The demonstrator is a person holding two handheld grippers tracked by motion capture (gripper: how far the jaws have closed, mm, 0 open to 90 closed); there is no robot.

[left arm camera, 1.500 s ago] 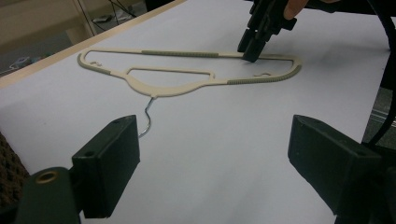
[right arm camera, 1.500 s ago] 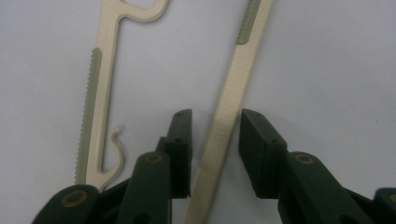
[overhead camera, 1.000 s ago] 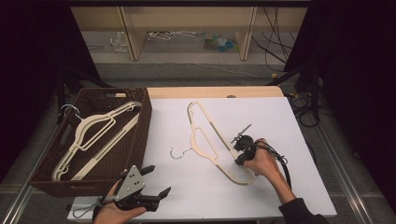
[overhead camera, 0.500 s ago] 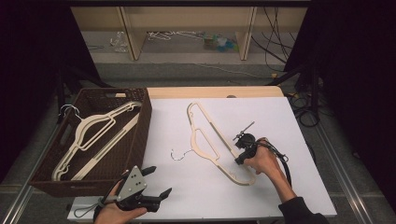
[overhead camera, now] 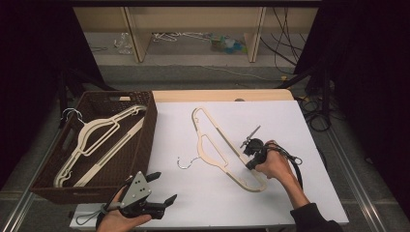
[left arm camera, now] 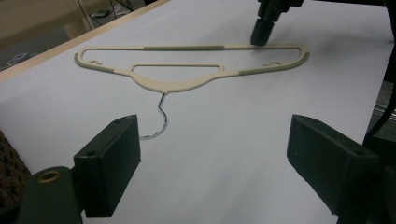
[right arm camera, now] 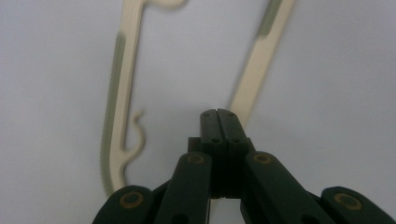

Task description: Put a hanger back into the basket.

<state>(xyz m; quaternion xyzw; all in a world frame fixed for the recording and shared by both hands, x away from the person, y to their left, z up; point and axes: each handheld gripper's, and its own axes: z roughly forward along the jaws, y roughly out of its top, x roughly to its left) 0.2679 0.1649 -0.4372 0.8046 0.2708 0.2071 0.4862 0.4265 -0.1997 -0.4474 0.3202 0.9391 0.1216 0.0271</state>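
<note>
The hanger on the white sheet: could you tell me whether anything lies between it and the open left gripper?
Nothing visible does: bare white sheet separates the left gripper from the hanger. The right gripper rests at its far bar.

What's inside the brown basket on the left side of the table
The brown basket holds cream hangers lying slanted, at least two overlapping, with a metal hook over the far left rim. The basket floor beneath them stays mostly covered.

Cream plastic hanger (overhead camera: pixel 218 147) with a metal hook (overhead camera: pixel 186 162), lying flat on the white table (overhead camera: pixel 300 125) near its middle. Its long straight bar runs diagonally from the far edge toward the near right corner; the hook points toward the near left corner. Grey ribbed strips mark the bar and shoulders.
</note>
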